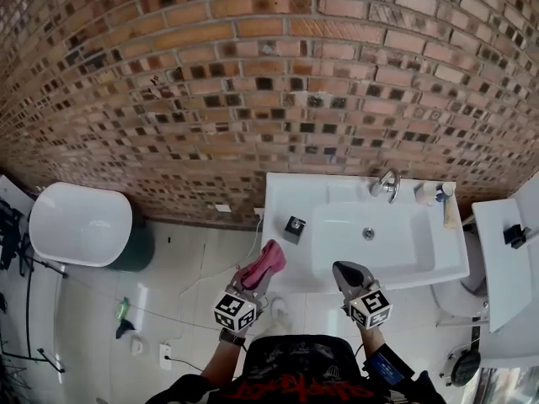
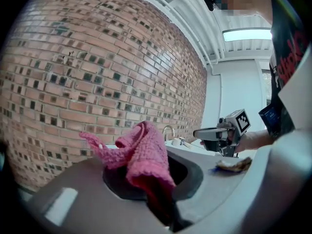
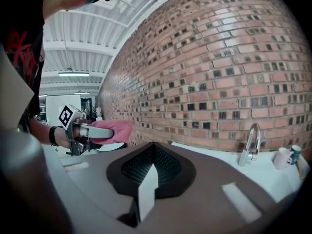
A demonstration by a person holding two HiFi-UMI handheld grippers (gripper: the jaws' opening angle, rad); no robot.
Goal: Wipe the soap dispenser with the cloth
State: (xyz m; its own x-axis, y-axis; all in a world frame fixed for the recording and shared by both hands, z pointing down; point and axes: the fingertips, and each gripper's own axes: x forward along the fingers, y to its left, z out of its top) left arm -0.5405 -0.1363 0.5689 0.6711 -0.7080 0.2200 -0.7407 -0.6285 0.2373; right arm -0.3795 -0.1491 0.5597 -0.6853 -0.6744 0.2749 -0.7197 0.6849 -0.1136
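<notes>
A pink cloth (image 1: 263, 263) hangs from my left gripper (image 1: 253, 283), which is shut on it in front of the left end of the white sink (image 1: 286, 263). In the left gripper view the cloth (image 2: 145, 156) bunches between the jaws of that gripper (image 2: 158, 182). A small dark square-topped dispenser (image 1: 294, 227) stands on the sink's left deck, just beyond the cloth. My right gripper (image 1: 347, 274) is held over the sink's front rim, shut with nothing in it (image 3: 151, 175). Each gripper shows in the other's view: the right gripper (image 2: 207, 133) and the left gripper (image 3: 100, 130) with the cloth (image 3: 117, 130).
A chrome tap (image 1: 386, 183) stands at the back of the sink, with a white cup (image 1: 428, 193) and a small bottle (image 1: 446, 190) to its right. A brick wall (image 1: 253, 74) is behind. A white rounded lid (image 1: 80, 224) lies at left, a white shelf (image 1: 501, 268) at right.
</notes>
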